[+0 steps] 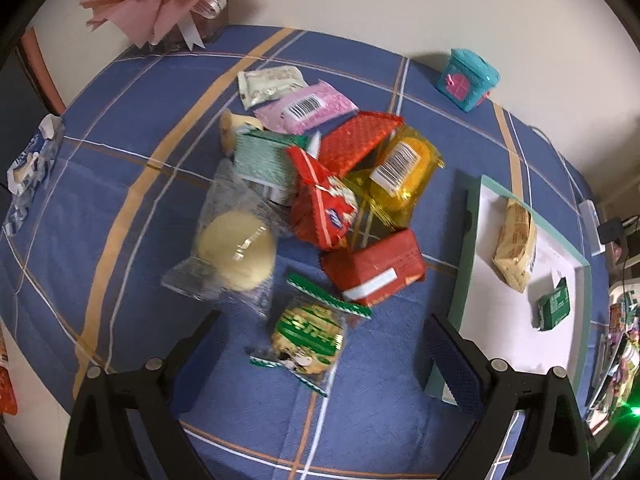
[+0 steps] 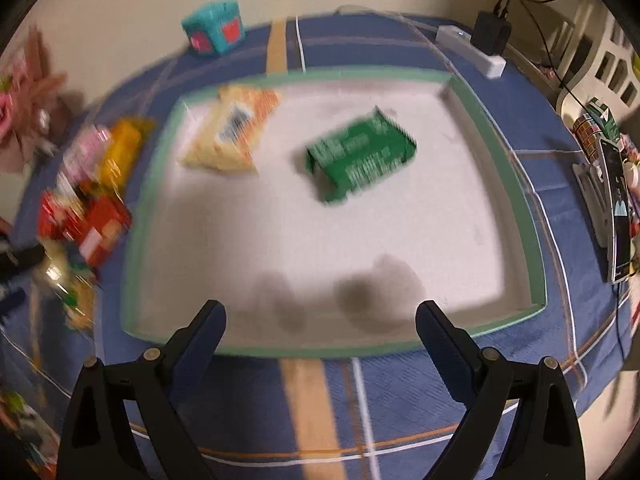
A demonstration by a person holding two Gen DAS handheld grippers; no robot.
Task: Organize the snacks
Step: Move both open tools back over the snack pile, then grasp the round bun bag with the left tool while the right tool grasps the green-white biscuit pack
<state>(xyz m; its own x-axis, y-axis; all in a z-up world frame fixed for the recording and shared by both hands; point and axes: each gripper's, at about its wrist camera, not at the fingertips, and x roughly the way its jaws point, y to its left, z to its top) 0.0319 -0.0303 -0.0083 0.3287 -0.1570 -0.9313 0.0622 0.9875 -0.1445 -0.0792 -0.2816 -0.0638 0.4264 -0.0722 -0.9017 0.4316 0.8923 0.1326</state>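
In my left wrist view, the left gripper point(image 1: 320, 354) is spread wide and holds nothing. Between its two black fingers point(image 1: 454, 364), low in the middle of the frame, lies a clear packet with green stripes and a cookie inside point(image 1: 310, 334), flat on the blue checked tablecloth point(image 1: 120, 208). Above it, in the centre, I see the pile of snacks: a round pale cake in clear wrap point(image 1: 236, 252), a red rectangular packet point(image 1: 374, 266), a yellow transparent packet with a barcode point(image 1: 400, 176), a pink packet with a barcode point(image 1: 308, 108), and several others touching or overlapping.

At the right side of this frame stands the shallow white tray with a mint green rim point(image 1: 470, 232).

In my right wrist view, which is blurred, the right gripper point(image 2: 320, 328) is also spread apart and empty, at the lower edge over the near rim of the tray point(image 2: 536, 240). Inside the tray lie a cream-yellow snack bag point(image 2: 232, 128) at the upper left and a small green packet point(image 2: 360, 160) near the centre, apart from each other. A teal toy box point(image 2: 214, 26) stands at the upper left, by the wall.
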